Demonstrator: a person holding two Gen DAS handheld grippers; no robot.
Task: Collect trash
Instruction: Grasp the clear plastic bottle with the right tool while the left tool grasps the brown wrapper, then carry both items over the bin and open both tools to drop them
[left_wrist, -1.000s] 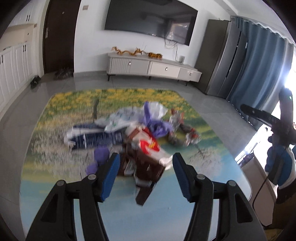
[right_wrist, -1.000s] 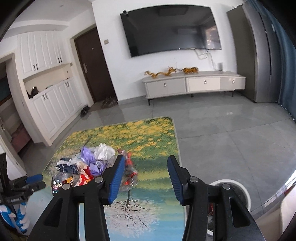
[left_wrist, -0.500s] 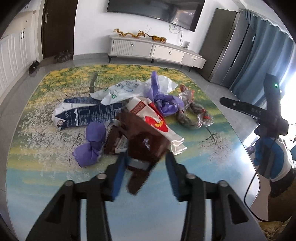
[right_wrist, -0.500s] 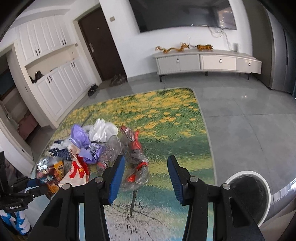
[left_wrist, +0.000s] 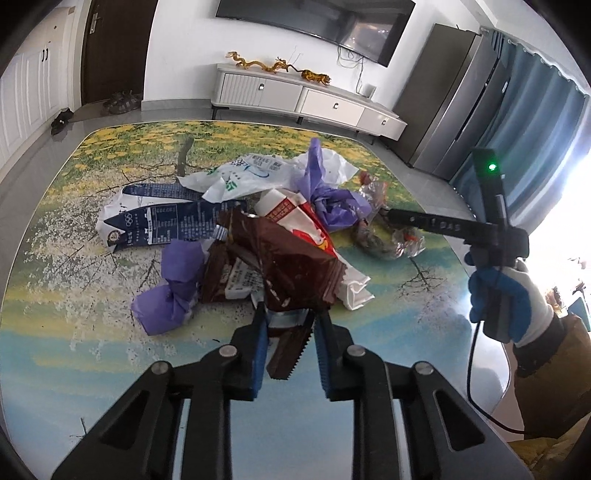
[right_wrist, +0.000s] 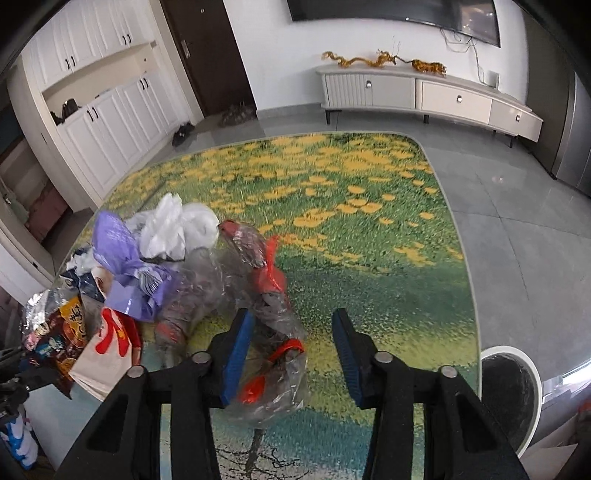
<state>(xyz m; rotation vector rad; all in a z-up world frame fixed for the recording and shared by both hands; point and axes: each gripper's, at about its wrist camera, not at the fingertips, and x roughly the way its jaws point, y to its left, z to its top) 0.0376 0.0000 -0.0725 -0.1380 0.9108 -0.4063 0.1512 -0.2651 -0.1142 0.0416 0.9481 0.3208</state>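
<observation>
A heap of trash lies on a flower-print rug (left_wrist: 92, 155). In the left wrist view my left gripper (left_wrist: 290, 325) is shut on a brown snack wrapper (left_wrist: 291, 266) at the near edge of the heap. Purple bags (left_wrist: 173, 291), a white and red packet (left_wrist: 295, 218), a blue and white wrapper (left_wrist: 159, 218) and a white plastic bag (left_wrist: 251, 173) lie around it. In the right wrist view my right gripper (right_wrist: 291, 332) is open, its left finger against a clear plastic wrapper with red parts (right_wrist: 269, 295).
A round white-rimmed bin (right_wrist: 509, 391) stands on the grey floor at the rug's right edge. A white TV cabinet (left_wrist: 306, 99) lines the far wall. White cupboards (right_wrist: 103, 122) stand to the left. The right hand (left_wrist: 506, 295) holds its gripper beside the heap.
My left gripper has moved in and closed on the brown wrapper. My right gripper has come down and forward to the clear plastic wrapper, still open.
</observation>
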